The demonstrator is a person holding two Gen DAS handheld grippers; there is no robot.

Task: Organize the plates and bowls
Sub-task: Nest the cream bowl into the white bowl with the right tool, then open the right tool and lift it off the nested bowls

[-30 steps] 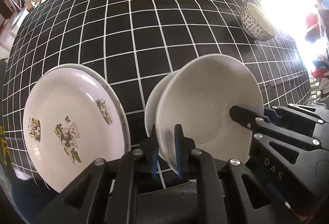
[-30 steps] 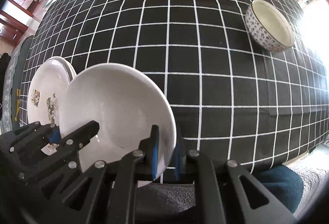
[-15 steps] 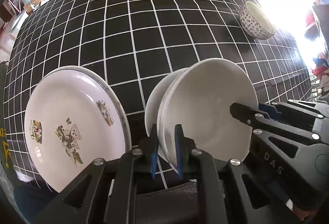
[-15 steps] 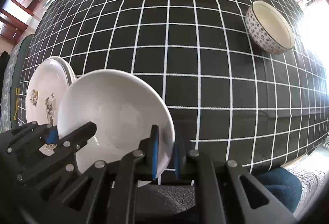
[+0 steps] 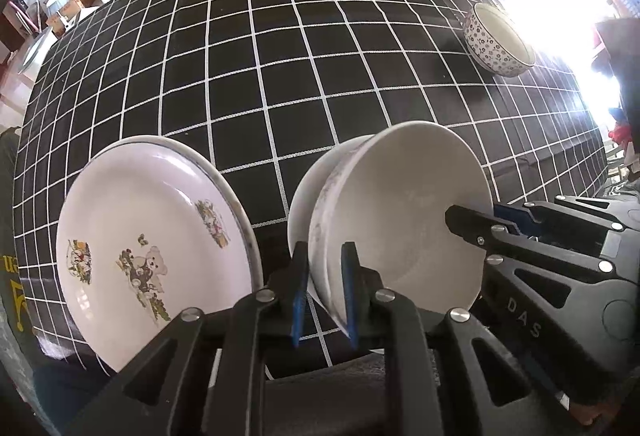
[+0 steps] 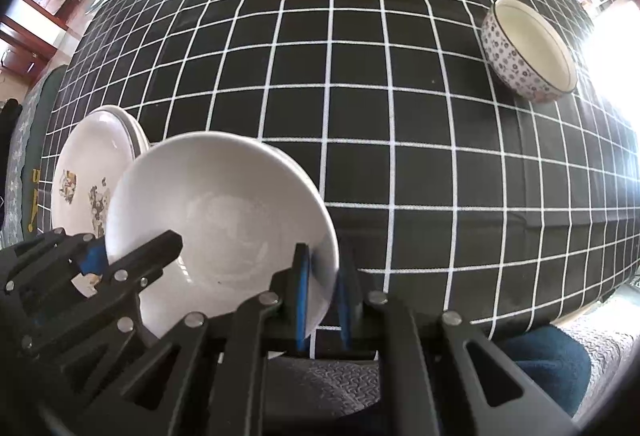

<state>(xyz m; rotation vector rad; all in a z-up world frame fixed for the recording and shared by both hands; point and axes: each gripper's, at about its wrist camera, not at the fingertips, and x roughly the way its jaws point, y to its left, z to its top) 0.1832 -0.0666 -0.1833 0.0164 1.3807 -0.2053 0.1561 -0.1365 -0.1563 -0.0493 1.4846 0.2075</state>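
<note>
A plain white bowl (image 5: 404, 220) hangs tilted over the near edge of the checked tablecloth, held from both sides. My left gripper (image 5: 324, 284) is shut on the bowl's left rim. My right gripper (image 6: 322, 288) is shut on the opposite rim of the white bowl (image 6: 224, 203). A second white bowl (image 5: 306, 195) shows just behind and under it. Whether the two touch I cannot tell. A stack of white plates (image 5: 152, 244) with bear pictures lies to the left. A flower-patterned bowl (image 6: 528, 51) stands at the far right.
The black tablecloth with white grid lines (image 6: 360, 83) covers the whole table. Its near edge drops off just under the grippers. A person's blue trouser leg (image 6: 540, 364) shows below that edge. Furniture and clutter ring the far side of the table.
The white bowl has drawn very slightly away from both cameras. Both grippers keep the same hold on its rims.
</note>
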